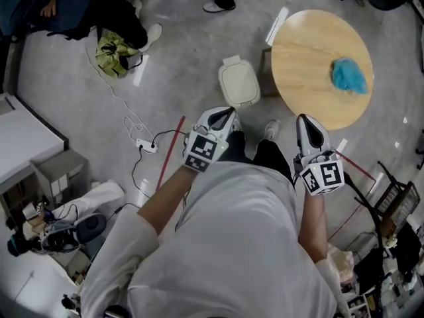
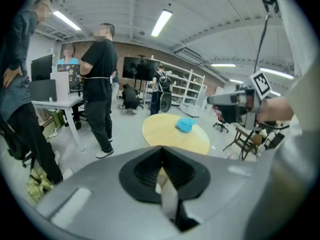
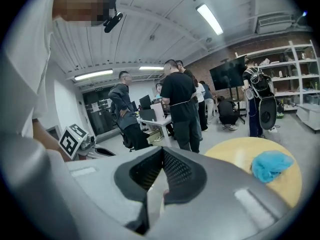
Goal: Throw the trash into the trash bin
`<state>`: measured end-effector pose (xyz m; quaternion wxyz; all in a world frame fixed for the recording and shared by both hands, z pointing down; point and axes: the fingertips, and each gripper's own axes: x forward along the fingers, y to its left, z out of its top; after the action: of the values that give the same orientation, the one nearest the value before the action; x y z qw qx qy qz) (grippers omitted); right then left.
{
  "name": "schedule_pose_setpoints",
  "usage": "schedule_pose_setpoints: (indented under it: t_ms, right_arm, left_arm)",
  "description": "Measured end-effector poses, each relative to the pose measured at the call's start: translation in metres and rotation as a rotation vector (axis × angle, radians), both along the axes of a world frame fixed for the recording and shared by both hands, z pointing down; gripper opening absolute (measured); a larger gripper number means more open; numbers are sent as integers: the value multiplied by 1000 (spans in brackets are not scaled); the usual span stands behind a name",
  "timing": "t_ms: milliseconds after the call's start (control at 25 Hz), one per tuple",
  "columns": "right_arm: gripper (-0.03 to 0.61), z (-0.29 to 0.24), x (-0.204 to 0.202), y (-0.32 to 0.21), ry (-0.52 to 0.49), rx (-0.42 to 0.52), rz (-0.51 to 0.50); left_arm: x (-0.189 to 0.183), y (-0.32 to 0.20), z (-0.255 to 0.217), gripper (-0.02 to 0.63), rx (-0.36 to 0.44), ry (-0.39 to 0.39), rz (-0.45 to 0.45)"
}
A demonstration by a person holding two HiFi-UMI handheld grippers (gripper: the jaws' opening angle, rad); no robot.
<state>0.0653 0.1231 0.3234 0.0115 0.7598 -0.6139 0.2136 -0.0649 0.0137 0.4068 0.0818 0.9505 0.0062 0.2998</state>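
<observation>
A crumpled blue piece of trash lies on the round wooden table at the upper right. A white trash bin with its lid down stands on the floor beside the table's left edge. My left gripper hangs just below the bin, jaws shut and empty. To its right, my right gripper sits near the table's front edge, also shut with nothing in it. The left gripper view has the blue trash on the table ahead; in the right gripper view the trash lies to the right.
Several people stand beyond the table near a white desk. On the floor lie a power strip with cables, a green bag and a red line. A chair and clutter crowd the right side.
</observation>
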Motion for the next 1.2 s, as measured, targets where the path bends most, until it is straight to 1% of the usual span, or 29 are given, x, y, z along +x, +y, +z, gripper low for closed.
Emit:
schedule_pose_setpoints:
  t_ms: [160, 480, 640, 880, 1000, 1200]
  right_arm:
    - [2, 9, -2, -3, 4, -30, -23]
    - [2, 23, 14, 2, -13, -57, -61]
    - [2, 41, 25, 3, -27, -76, -79]
    - [2, 68, 35, 8, -59, -108, -108]
    - [2, 82, 39, 10, -81, -109, -120]
    - [2, 98, 52, 7, -96, -102, -142]
  left_arm:
    - [-1, -1, 18, 2, -28, -27, -19]
    - [5, 10, 64, 2, -97, -104, -101]
    - [9, 11, 100, 2, -138, -147, -137]
    - [12, 15, 154, 2, -149, -214, -160]
    - [13, 21, 181, 2, -156, -239, -169]
    - [18, 19, 227, 3, -200, -279, -219]
